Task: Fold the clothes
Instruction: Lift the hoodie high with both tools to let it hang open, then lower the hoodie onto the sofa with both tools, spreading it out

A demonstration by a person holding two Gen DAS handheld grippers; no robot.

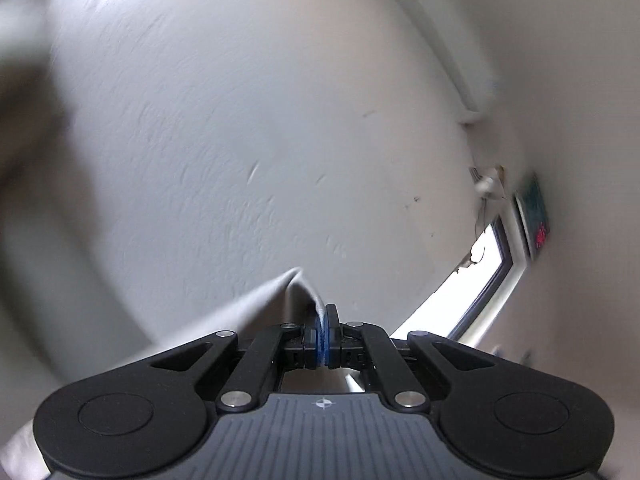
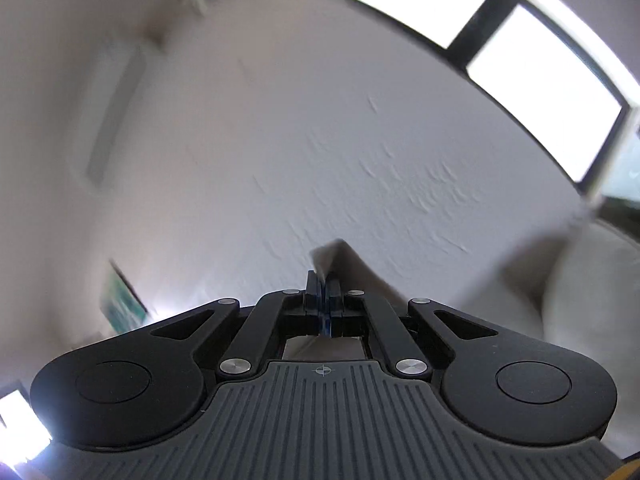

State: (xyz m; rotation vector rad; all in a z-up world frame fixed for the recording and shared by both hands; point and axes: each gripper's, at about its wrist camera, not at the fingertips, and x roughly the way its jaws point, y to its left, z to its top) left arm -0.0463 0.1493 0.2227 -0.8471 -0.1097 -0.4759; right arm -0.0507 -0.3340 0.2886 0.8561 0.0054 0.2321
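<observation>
Both cameras point up at the ceiling. My left gripper [image 1: 325, 312] is shut on a corner of a pale grey-white garment [image 1: 256, 304], which drapes away down and to the left. In the right wrist view my right gripper [image 2: 323, 280] is likewise shut on a corner of the same pale cloth [image 2: 356, 264], which falls away to the right. More of the cloth [image 2: 580, 304] bulges at the right edge. The rest of the garment and any table are hidden below both views.
A textured white ceiling [image 1: 240, 140] fills both views. A window [image 1: 480, 288] and a wall picture [image 1: 534, 216] lie at the right in the left wrist view. Bright windows [image 2: 532, 92] run across the top right and a picture [image 2: 122, 300] hangs at the left.
</observation>
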